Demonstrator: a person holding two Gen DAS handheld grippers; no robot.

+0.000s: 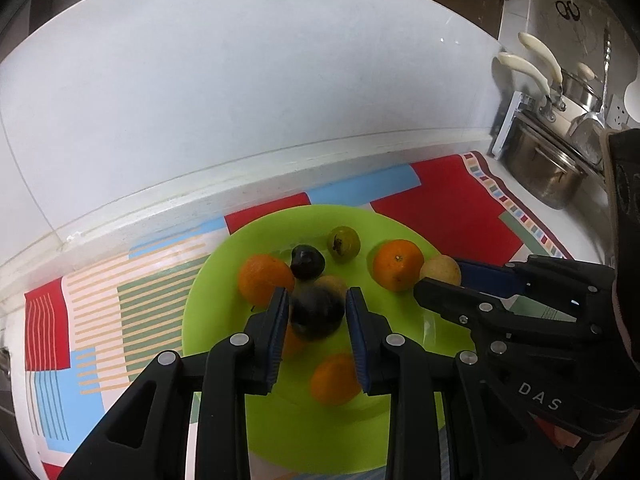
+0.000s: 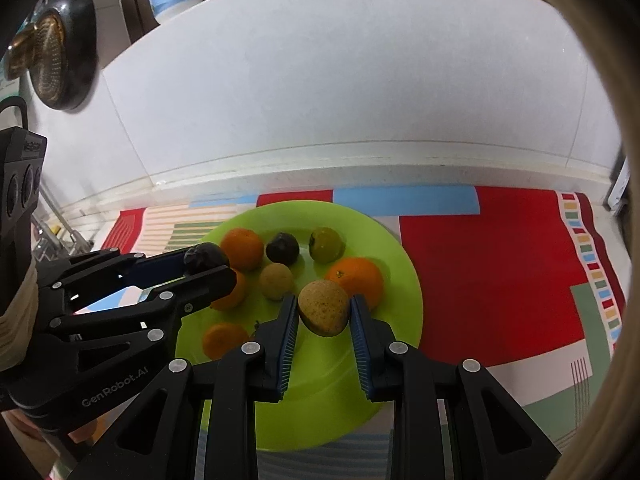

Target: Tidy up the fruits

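Over the middle of the green plate, in the left wrist view, the left gripper is clamped on a dark plum, its blue pads pressed against either side of the fruit, which looks blurred and raised clear of the plate. Beyond it lie an orange, a second dark plum and a green fruit toward the plate's far rim, with another orange at the right and one more near the front. At the right side the right gripper holds a tan fruit. From the right wrist view, that tan fruit sits pinched between closed fingers over the right half of the plate, next to an orange; a smaller tan fruit lies at the plate's centre. The plate rests on a patterned cloth near the bench's back edge. Both hands seem to be bringing fruit to the plate; the next move likely calls for lowering each piece onto bare plate, beside its own kind, before letting go.
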